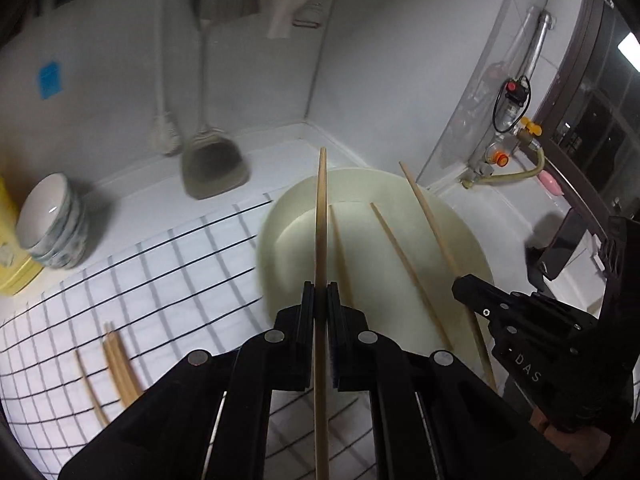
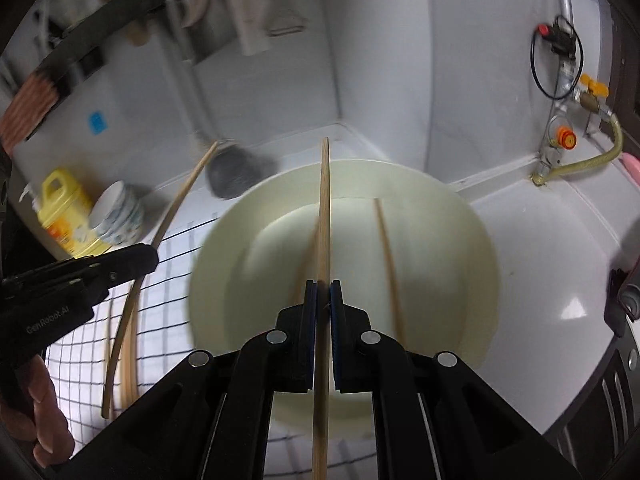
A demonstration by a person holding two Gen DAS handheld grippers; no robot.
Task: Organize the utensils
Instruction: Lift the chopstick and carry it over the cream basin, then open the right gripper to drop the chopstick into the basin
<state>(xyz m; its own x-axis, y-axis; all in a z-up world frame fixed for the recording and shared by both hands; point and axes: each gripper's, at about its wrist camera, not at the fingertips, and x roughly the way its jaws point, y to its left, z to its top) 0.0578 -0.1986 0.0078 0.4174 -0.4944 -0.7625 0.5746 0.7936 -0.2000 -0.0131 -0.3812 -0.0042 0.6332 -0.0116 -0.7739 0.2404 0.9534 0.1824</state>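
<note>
Wooden chopsticks are clamped in both our grippers, left and right, fingers shut, over the cream bowl holding two more; table corner walls close. Casings read "DAS", "GenRobot.AI".

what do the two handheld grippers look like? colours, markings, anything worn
Both grippers, left and right, are matte black plastic with angular linkage arms, round silver pivot pins and dark blue pads on the fingers. The left one's side reads "GenRobot.AI"; the right one's shows "DAS". A bare hand grips the left; no sleeve is clearly visible.
</note>
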